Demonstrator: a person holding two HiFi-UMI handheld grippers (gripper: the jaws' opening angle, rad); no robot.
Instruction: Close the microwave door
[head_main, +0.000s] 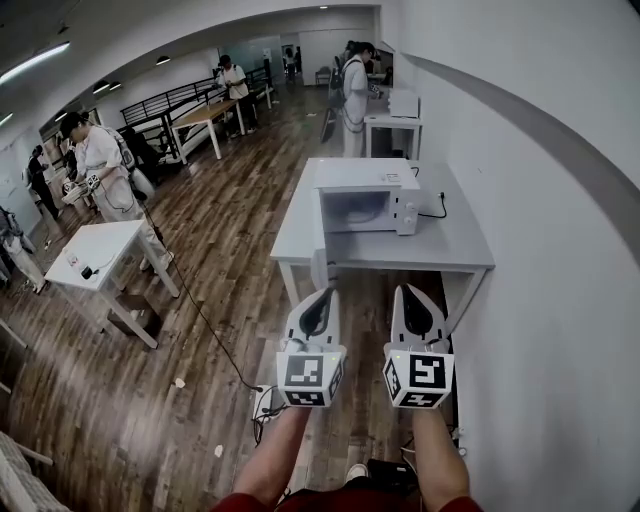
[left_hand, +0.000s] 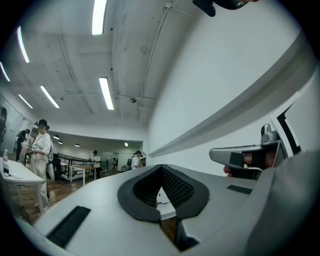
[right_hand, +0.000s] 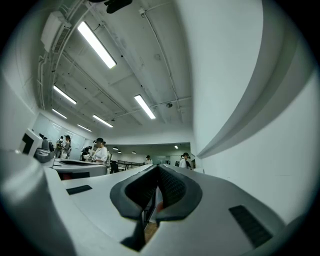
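A white microwave (head_main: 365, 197) stands on a grey table (head_main: 460, 250) against the right wall, its front facing me. The front shows a pale cavity; from this distance I cannot tell how the door stands. Both grippers hang in the air short of the table's near edge, side by side, and point at the microwave. My left gripper (head_main: 322, 293) is shut with nothing in it, its pads meeting at the tip (left_hand: 161, 168). My right gripper (head_main: 408, 290) is likewise shut and empty (right_hand: 159, 168). A hand's fingers show on the right gripper's handle (left_hand: 245, 159).
The white wall (head_main: 560, 260) runs close along my right. A black cable (head_main: 215, 345) trails over the wooden floor to a socket strip. A small white table (head_main: 110, 240) stands at the left, with several people and more tables farther back. A second microwave (head_main: 403, 102) sits on a far table.
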